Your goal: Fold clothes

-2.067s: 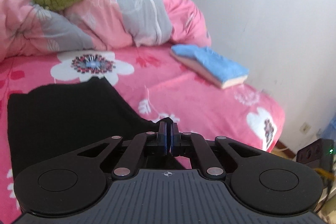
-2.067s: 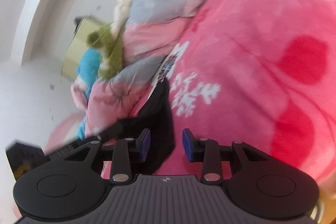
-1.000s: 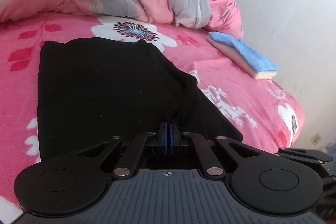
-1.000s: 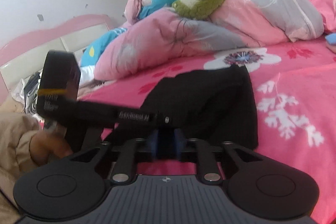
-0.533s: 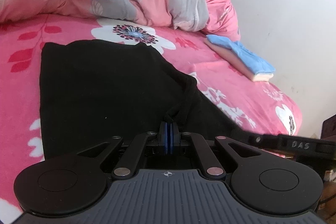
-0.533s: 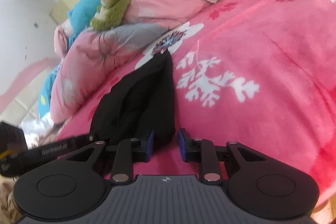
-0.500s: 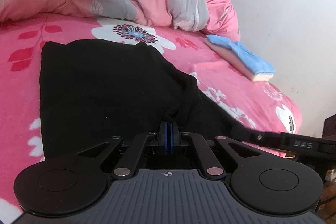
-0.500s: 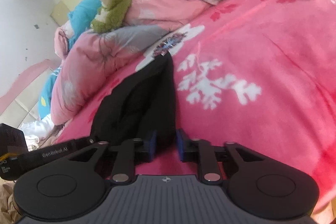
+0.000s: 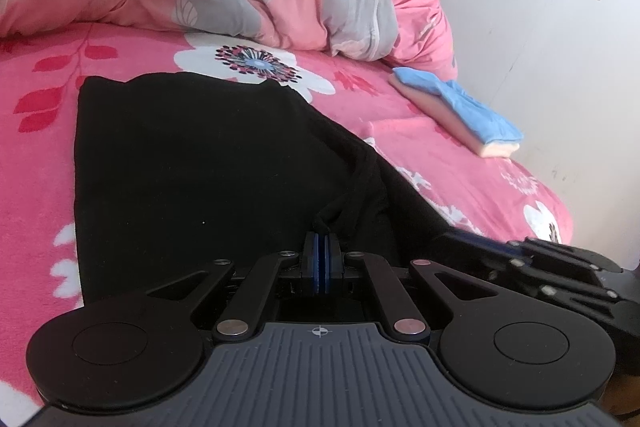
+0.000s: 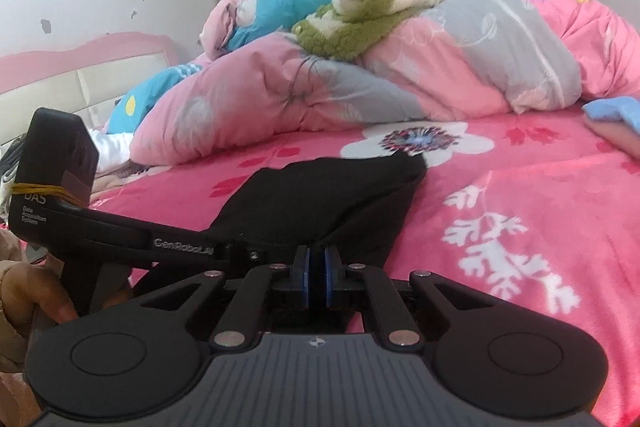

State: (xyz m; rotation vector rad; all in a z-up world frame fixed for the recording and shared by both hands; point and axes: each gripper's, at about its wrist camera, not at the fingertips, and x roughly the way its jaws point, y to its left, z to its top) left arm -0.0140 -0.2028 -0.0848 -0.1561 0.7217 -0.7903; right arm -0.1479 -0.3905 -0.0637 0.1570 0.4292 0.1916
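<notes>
A black garment (image 9: 200, 167) lies spread flat on the pink flowered bed sheet (image 9: 400, 163). My left gripper (image 9: 321, 243) is shut on its near edge, where the cloth bunches into a small ridge. In the right wrist view the same black garment (image 10: 328, 195) runs away from my right gripper (image 10: 316, 255), whose blue pads pinch a fold of the near hem. The left gripper's black body (image 10: 60, 187) reaches in from the left, close beside the right one. The right gripper's body (image 9: 560, 267) shows at the right of the left wrist view, with its tip against the cloth.
A bunched pink and grey quilt (image 10: 440, 67) with a green fleece garment (image 10: 352, 15) on top fills the far side. A folded blue and cream stack (image 9: 460, 115) lies by the white wall (image 9: 540, 27). A person's hand (image 10: 36, 291) grips the left handle.
The right gripper's jaws have closed from a clear gap onto the garment's near hem, and its view has swung level. The left gripper has kept still, shut on the cloth.
</notes>
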